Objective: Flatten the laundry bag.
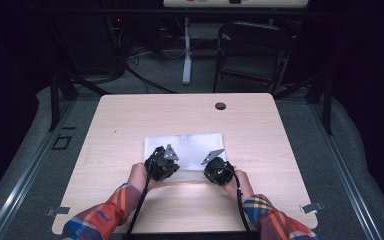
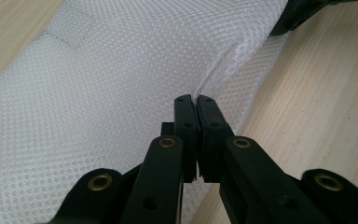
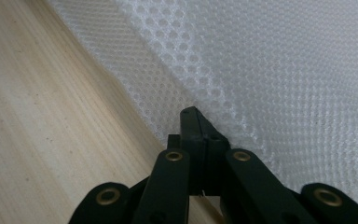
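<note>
White mesh cloth [image 1: 185, 148] lies limp on the bench [image 1: 130, 120], its near edge pinched between the pressed-together fingers of left gripper [image 2: 196, 100] and right gripper [image 3: 192, 114]; light, floppy, best held by corners.

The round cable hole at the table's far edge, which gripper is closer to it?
Right. The right gripper sits almost straight below the cable hole in the high view, on the white mesh cloth's near edge; the left gripper sits farther off to the left.
</note>
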`<state>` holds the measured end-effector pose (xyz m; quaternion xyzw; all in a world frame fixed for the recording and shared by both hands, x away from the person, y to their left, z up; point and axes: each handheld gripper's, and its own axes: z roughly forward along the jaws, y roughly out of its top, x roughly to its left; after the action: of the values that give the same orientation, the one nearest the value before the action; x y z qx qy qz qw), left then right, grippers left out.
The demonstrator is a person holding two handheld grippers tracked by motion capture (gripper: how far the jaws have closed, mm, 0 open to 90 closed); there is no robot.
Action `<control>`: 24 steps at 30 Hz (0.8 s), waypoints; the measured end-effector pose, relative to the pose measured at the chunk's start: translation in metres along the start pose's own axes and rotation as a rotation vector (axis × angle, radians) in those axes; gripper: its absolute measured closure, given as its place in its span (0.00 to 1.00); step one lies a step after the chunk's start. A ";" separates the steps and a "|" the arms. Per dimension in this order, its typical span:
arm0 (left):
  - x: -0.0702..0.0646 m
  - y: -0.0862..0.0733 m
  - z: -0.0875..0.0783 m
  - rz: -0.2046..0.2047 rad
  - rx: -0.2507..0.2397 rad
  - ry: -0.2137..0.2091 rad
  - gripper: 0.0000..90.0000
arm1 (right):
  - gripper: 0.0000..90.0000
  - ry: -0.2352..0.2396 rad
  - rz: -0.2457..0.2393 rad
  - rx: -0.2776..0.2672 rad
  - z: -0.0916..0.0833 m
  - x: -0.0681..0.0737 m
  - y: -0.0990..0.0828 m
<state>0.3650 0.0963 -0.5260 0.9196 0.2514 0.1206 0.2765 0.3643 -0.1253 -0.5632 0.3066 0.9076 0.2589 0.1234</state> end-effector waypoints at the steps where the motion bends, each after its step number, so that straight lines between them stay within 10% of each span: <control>1: 0.000 0.000 -0.001 -0.002 0.000 -0.001 0.98 | 1.00 0.000 0.000 0.000 0.000 0.000 0.000; 24: -0.009 0.006 -0.022 -0.082 0.004 0.002 0.98 | 1.00 0.078 0.005 0.024 -0.012 0.010 -0.013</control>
<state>0.3521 0.0969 -0.5057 0.9090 0.2896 0.1097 0.2790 0.3451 -0.1325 -0.5616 0.2999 0.9140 0.2601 0.0838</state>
